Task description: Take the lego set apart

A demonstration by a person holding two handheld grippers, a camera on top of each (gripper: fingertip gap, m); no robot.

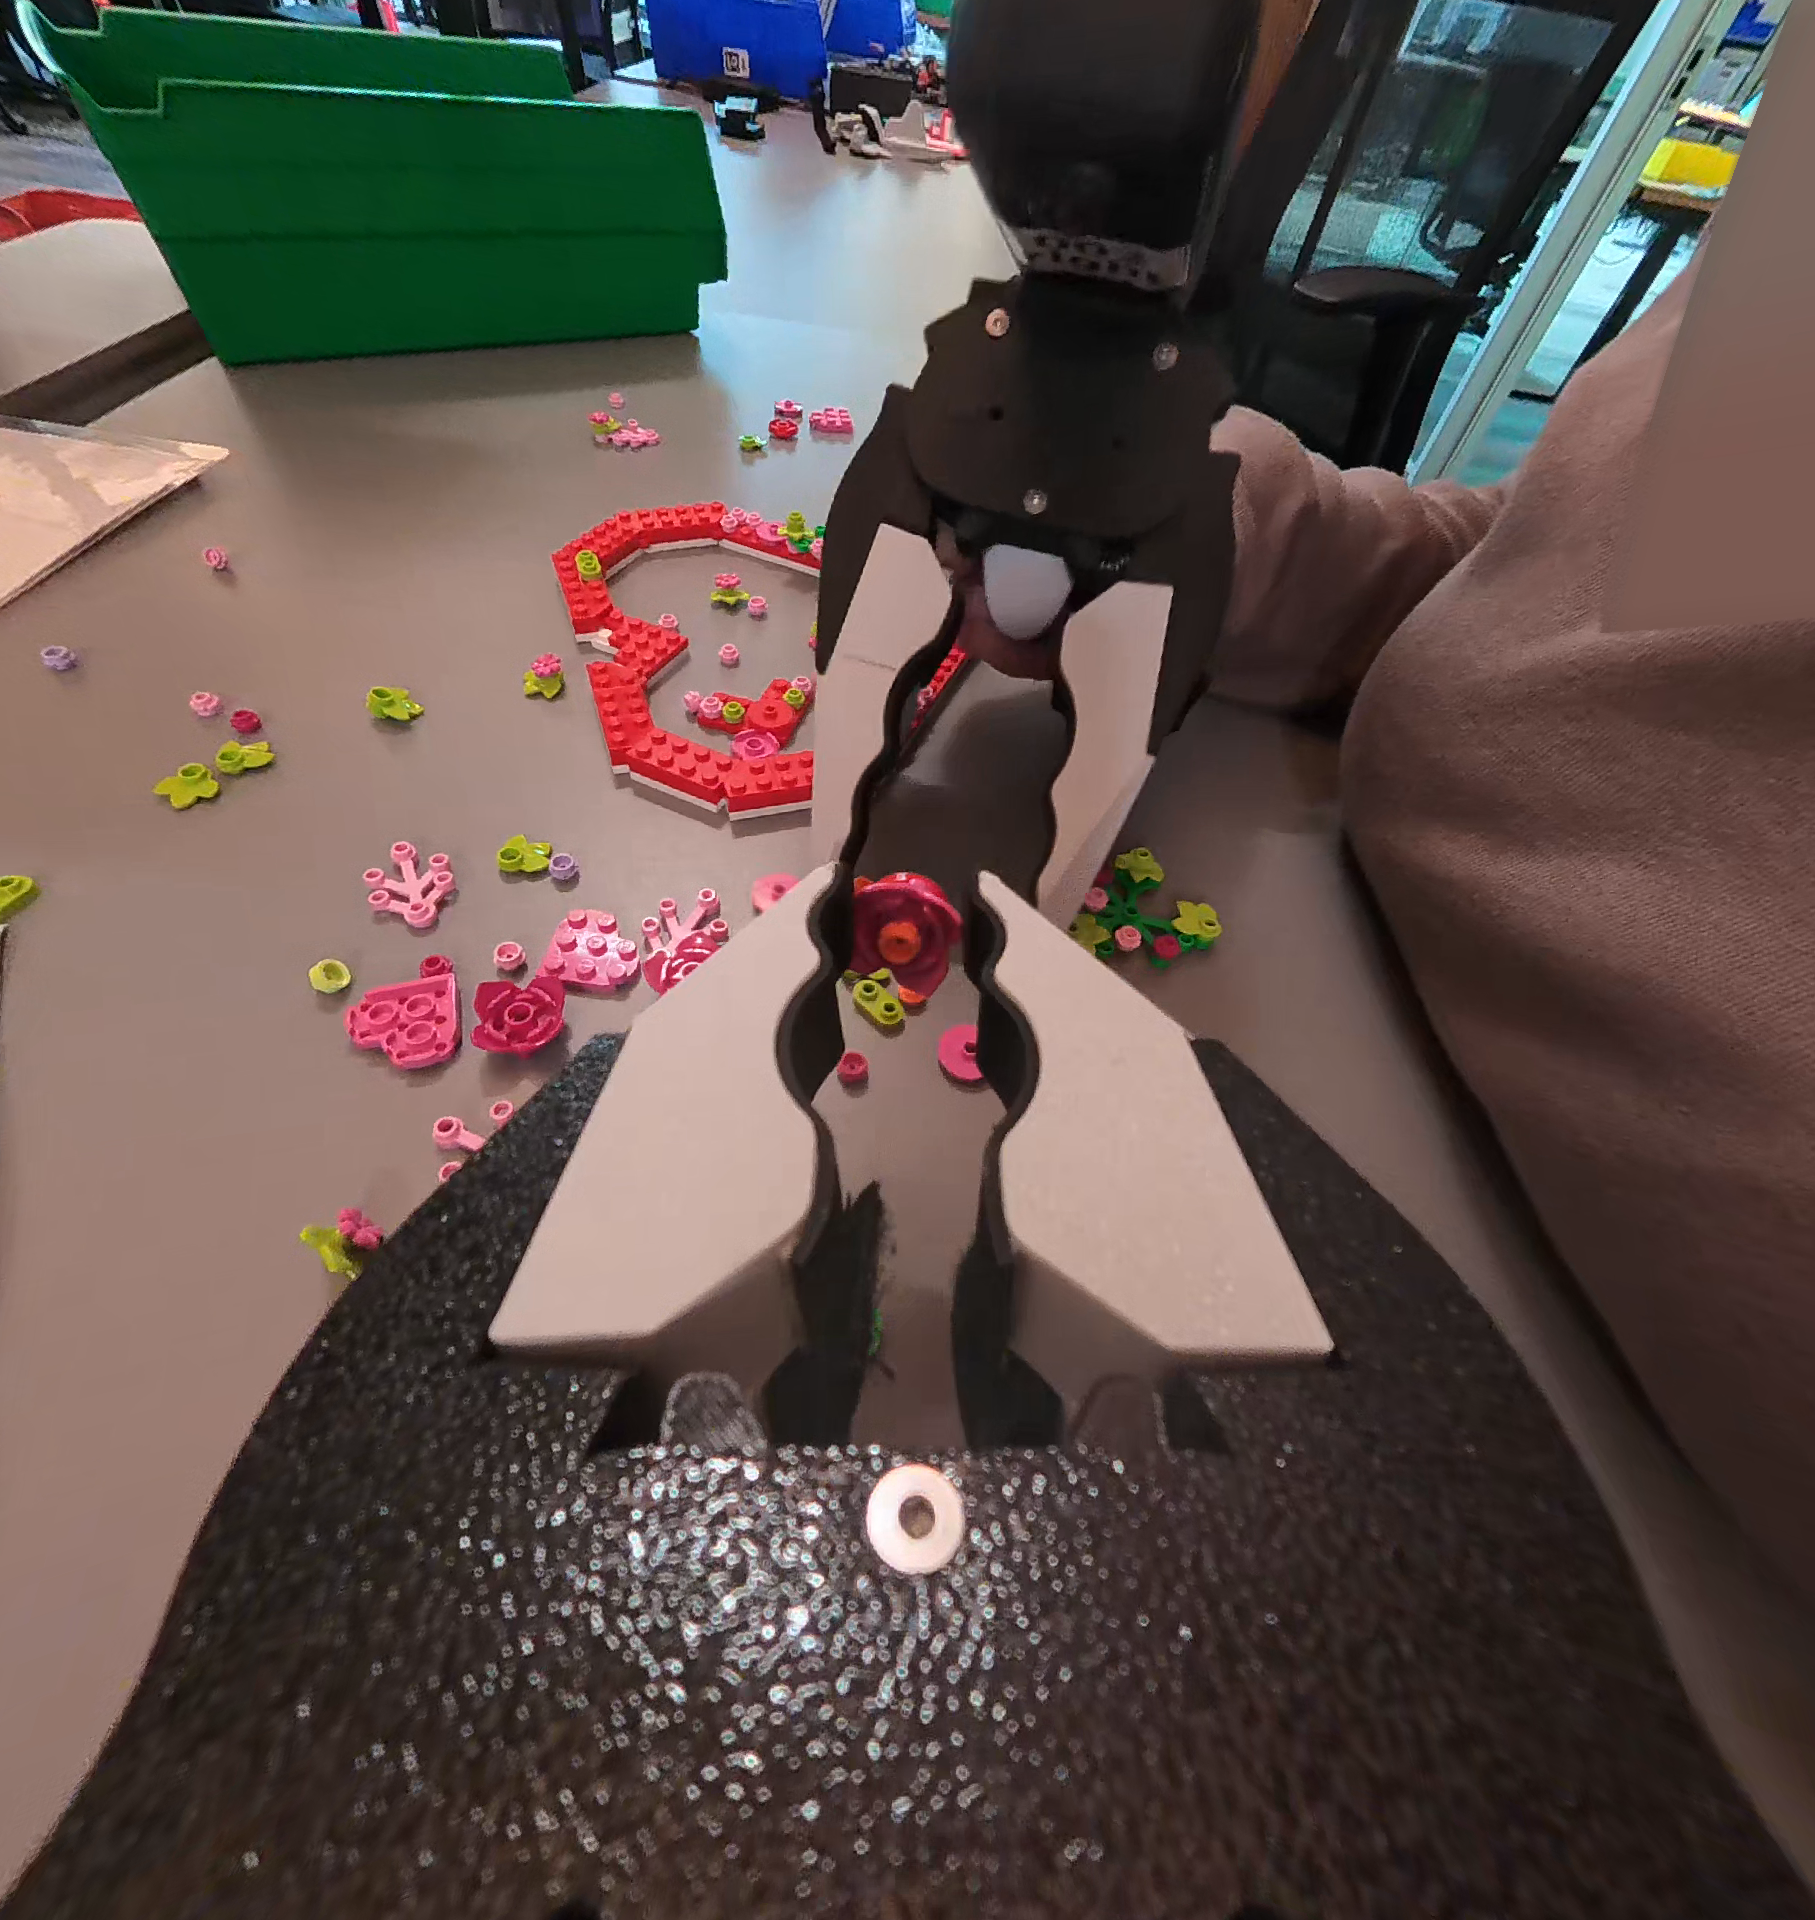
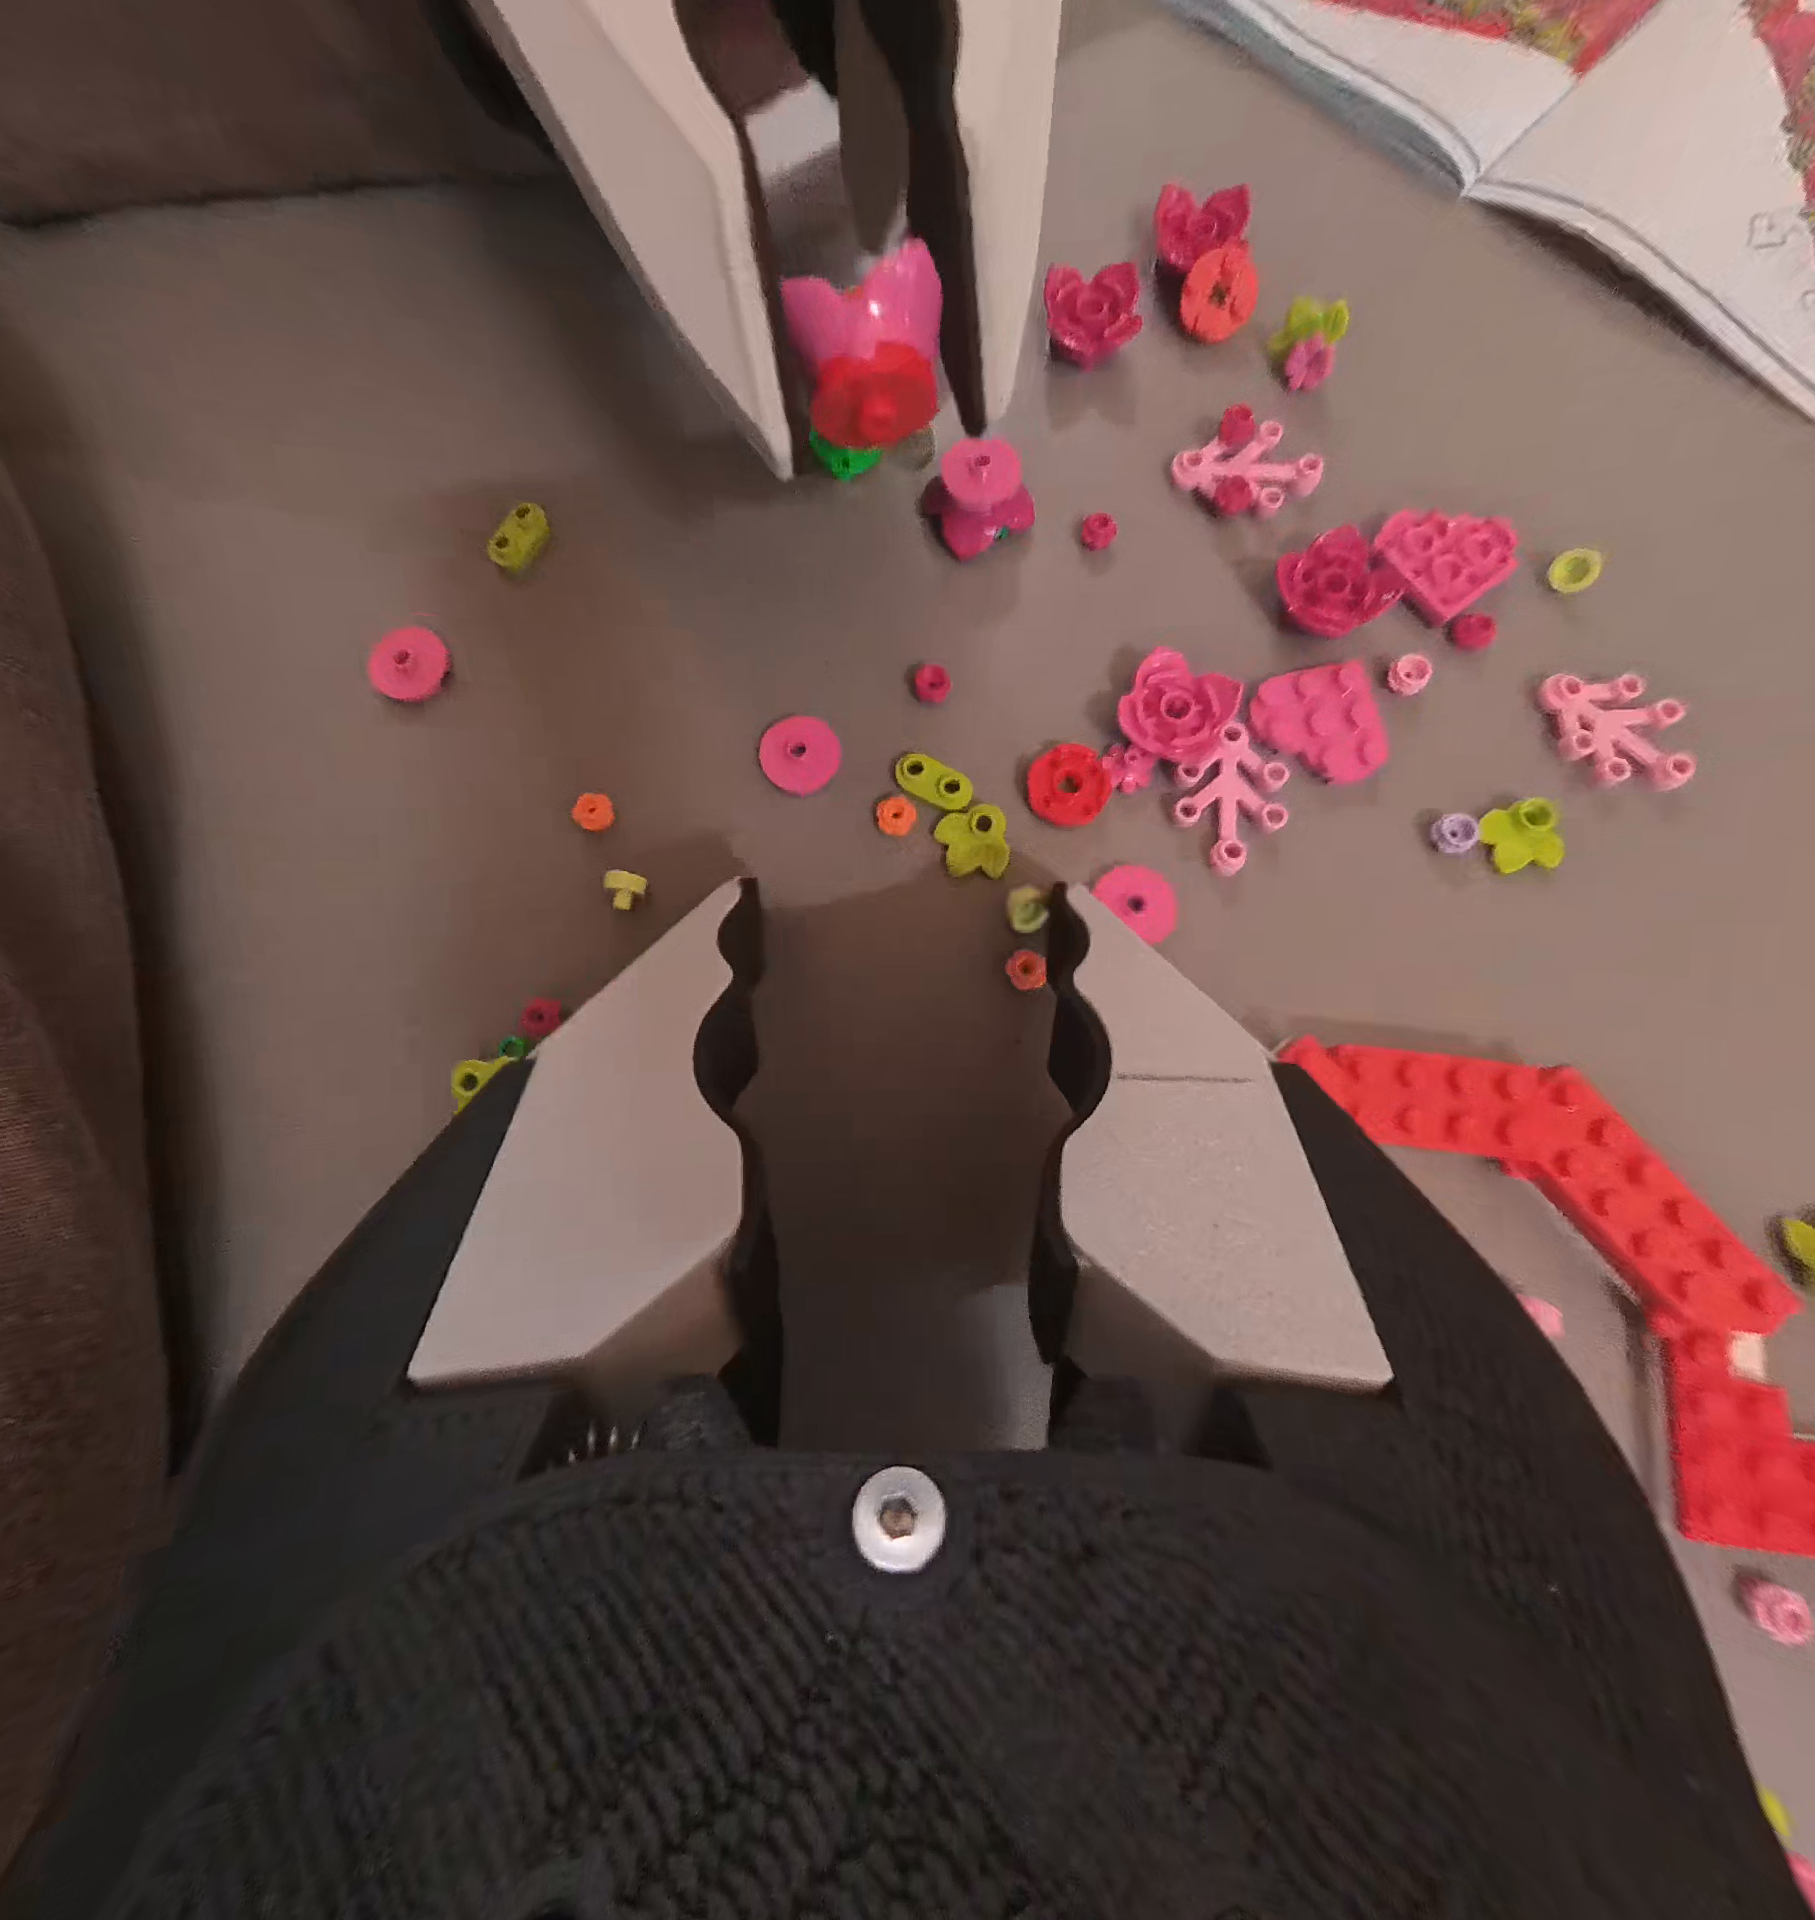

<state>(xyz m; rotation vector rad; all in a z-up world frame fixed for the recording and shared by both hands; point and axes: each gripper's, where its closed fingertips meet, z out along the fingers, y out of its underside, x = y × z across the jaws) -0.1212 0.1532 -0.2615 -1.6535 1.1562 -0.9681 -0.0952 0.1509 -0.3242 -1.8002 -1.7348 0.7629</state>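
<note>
Your left gripper (image 1: 908, 914) fills the near part of its view, its two grey fingers closed on a dark pink rose piece (image 1: 903, 932) with an orange stud at its centre; the wrist view from the right shows a pink petal cup above a red disc there, blurred, so you cannot tell exactly how that small stack is built. Your right gripper (image 2: 898, 899) hangs above the grey table (image 2: 259, 623) with its fingers apart and nothing between them. Its body hides part of the red brick frame (image 1: 674, 665), a heart-shaped outline with a few flowers on it, lying beyond the loose pink, green and red pieces (image 2: 1329, 717). A booklet (image 2: 1609, 156) is cut off at the corner. Green bins (image 1: 415, 208) stand farther back.
</note>
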